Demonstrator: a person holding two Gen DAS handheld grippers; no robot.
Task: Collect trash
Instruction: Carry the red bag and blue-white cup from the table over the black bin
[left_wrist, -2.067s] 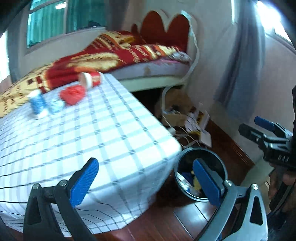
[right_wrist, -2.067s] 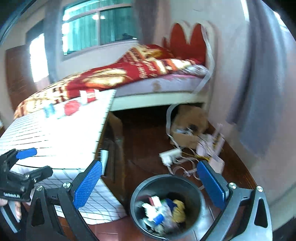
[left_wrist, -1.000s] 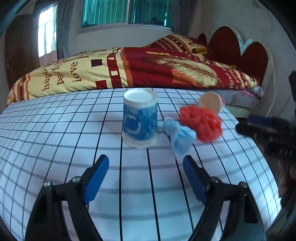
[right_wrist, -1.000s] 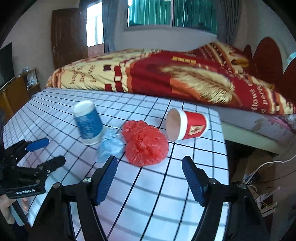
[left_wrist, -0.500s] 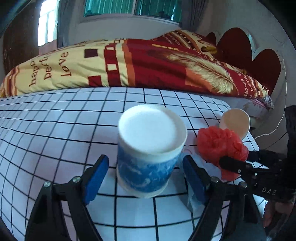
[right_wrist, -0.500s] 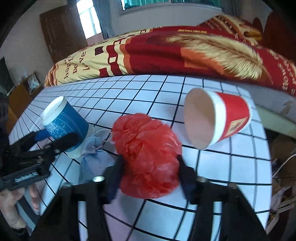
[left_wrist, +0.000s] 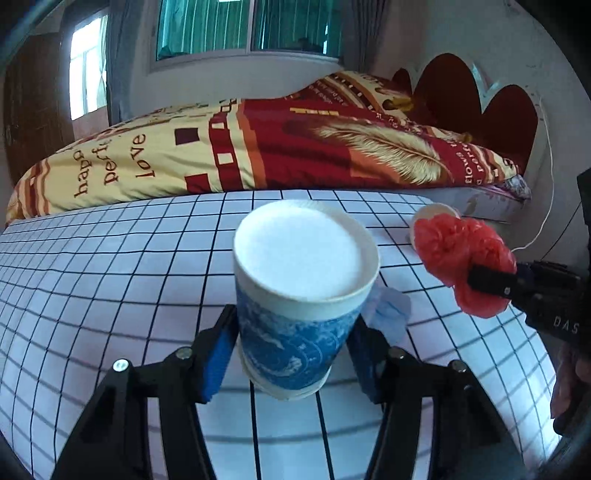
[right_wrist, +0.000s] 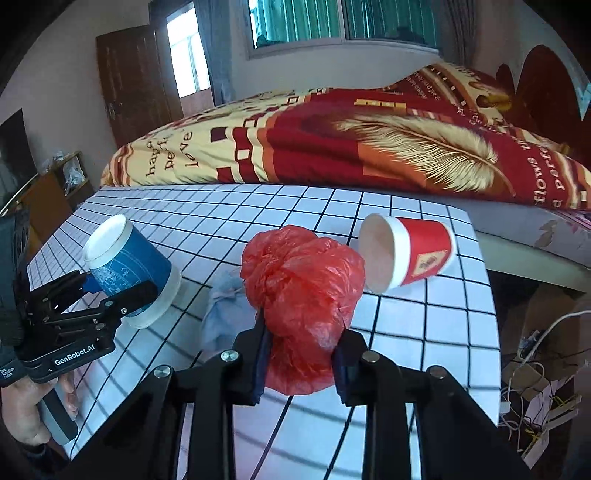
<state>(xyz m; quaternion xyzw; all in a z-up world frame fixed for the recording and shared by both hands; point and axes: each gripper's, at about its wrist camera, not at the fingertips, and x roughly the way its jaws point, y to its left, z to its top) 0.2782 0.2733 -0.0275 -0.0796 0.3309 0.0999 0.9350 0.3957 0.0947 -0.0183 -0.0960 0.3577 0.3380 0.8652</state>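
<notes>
The left gripper (left_wrist: 291, 354) has just been closing and clamps the upside-down blue paper cup (left_wrist: 301, 295) on the checked tablecloth (left_wrist: 110, 277). The right gripper (right_wrist: 301, 363), likewise closing, pinches the crumpled red plastic bag (right_wrist: 301, 291). A red paper cup (right_wrist: 406, 254) lies on its side beside it.

Inverted blue cup (left_wrist: 295, 325), crumpled red bag (right_wrist: 303, 295)
</notes>
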